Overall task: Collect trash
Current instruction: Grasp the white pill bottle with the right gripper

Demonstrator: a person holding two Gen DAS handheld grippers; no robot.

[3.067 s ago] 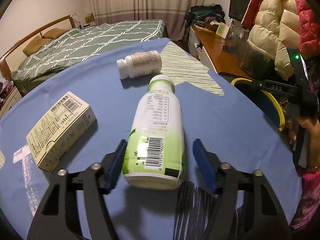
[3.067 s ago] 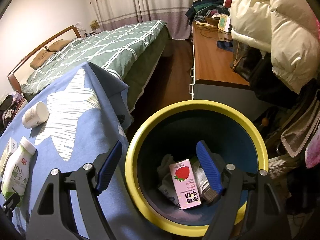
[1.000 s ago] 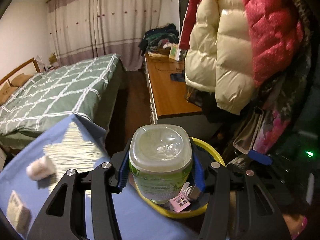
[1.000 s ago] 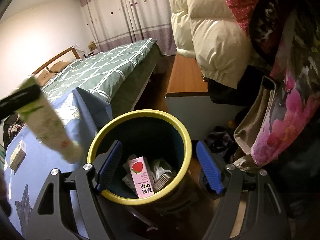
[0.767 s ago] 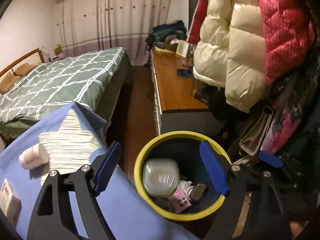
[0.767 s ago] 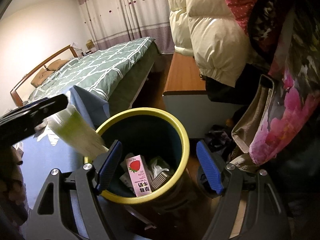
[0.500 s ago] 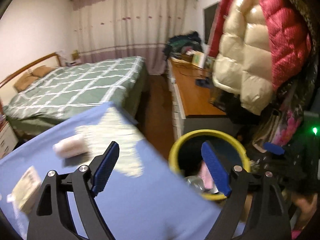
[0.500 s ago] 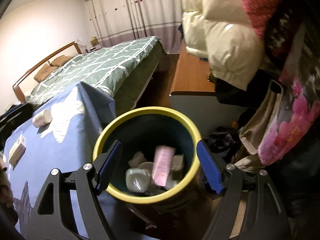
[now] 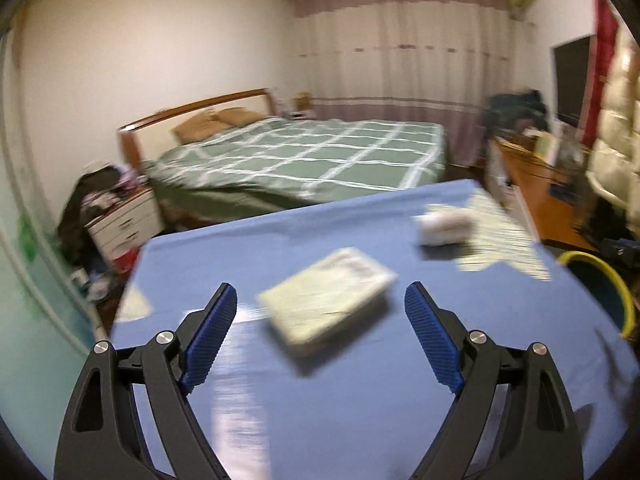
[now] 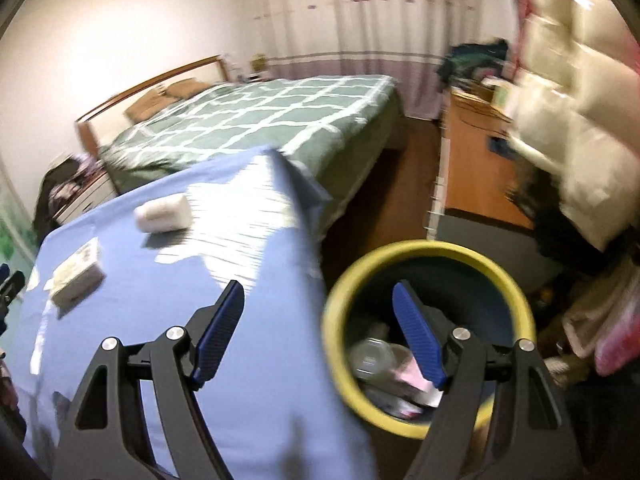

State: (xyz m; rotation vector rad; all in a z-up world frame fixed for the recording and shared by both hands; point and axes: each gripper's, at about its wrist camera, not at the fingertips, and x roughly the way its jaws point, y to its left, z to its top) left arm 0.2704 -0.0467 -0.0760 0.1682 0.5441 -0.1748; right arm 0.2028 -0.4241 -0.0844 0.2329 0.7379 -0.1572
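Note:
My left gripper (image 9: pixel 319 289) is open and empty above the blue tablecloth (image 9: pixel 360 408). A pale cardboard box (image 9: pixel 326 294) lies just beyond its fingertips, blurred by motion. Farther right lies a small white bottle (image 9: pixel 446 224), and the yellow-rimmed bin (image 9: pixel 628 308) shows at the right edge. My right gripper (image 10: pixel 319 288) is open and empty, straddling the table's corner and the bin's rim (image 10: pixel 424 246). Inside the bin lie the green-and-white bottle (image 10: pixel 372 354) and a pink carton (image 10: pixel 410 374). The white bottle (image 10: pixel 162 212) and the box (image 10: pixel 76 272) rest on the cloth (image 10: pixel 120 340).
A bed with a green checked cover (image 9: pixel 320 152) stands behind the table. A wooden desk (image 10: pixel 476 168) and hanging puffy coats (image 10: pixel 568 92) are on the right beyond the bin. A white nightstand (image 9: pixel 124 220) with clutter is at the left.
My left gripper let the green-and-white bottle fall into the bin, opened, and swung left over the table. My right gripper swung left from over the bin toward the table's corner.

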